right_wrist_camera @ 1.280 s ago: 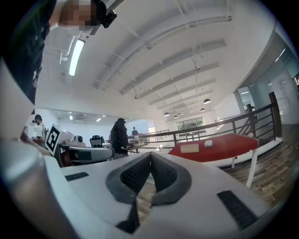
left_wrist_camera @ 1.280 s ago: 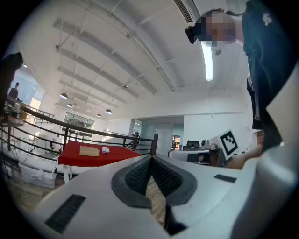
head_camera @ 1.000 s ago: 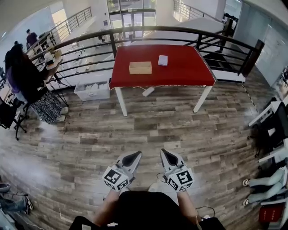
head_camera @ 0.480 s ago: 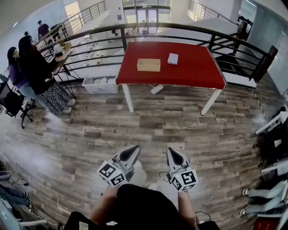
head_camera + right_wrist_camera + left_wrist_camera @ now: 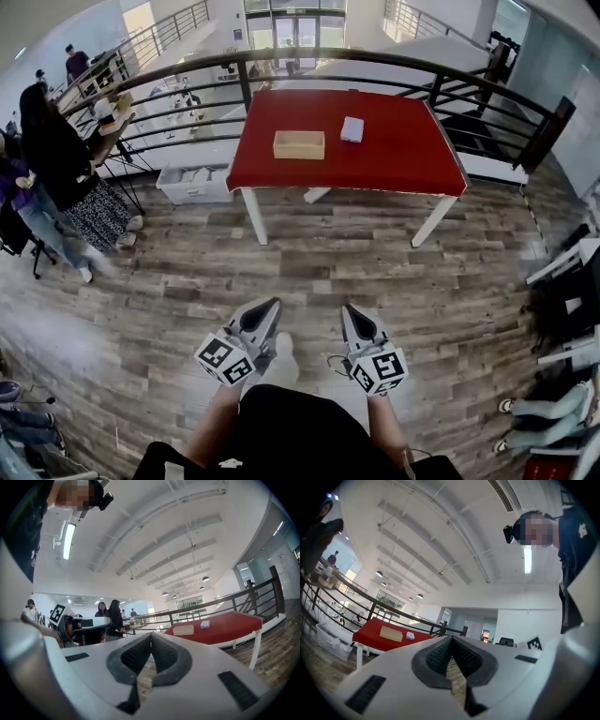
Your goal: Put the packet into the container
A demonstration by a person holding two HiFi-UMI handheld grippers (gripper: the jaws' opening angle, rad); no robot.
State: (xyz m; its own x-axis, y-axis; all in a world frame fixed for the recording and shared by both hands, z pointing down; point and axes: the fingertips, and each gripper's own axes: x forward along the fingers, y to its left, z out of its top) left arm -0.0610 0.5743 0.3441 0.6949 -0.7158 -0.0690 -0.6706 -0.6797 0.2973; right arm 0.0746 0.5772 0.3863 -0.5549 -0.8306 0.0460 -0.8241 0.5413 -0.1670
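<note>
A red table [image 5: 394, 159] stands far ahead by the railing. On it sit a shallow wooden container [image 5: 298, 144] and, to its right, a small pale packet [image 5: 352, 129]. Both grippers hang low near my body, well short of the table. My left gripper [image 5: 271, 304] is shut with nothing in it, and so is my right gripper [image 5: 346, 310]. The left gripper view has the container [image 5: 391, 633] and packet [image 5: 410, 635] small beyond the shut left gripper [image 5: 451, 640]. The right gripper view shows the container [image 5: 183, 630] and packet [image 5: 205, 624] past the shut right gripper [image 5: 151, 636].
A dark metal railing [image 5: 187, 89] runs behind and beside the table. A white bin [image 5: 192, 186] stands on the floor at the table's left. People [image 5: 56, 159] stand at the far left near a desk. Chairs [image 5: 572, 281] line the right side. Wooden floor lies between me and the table.
The view has swung slightly; the table stays about as far away. Both grippers stay shut and low. A person at the left has stepped along the floor.
</note>
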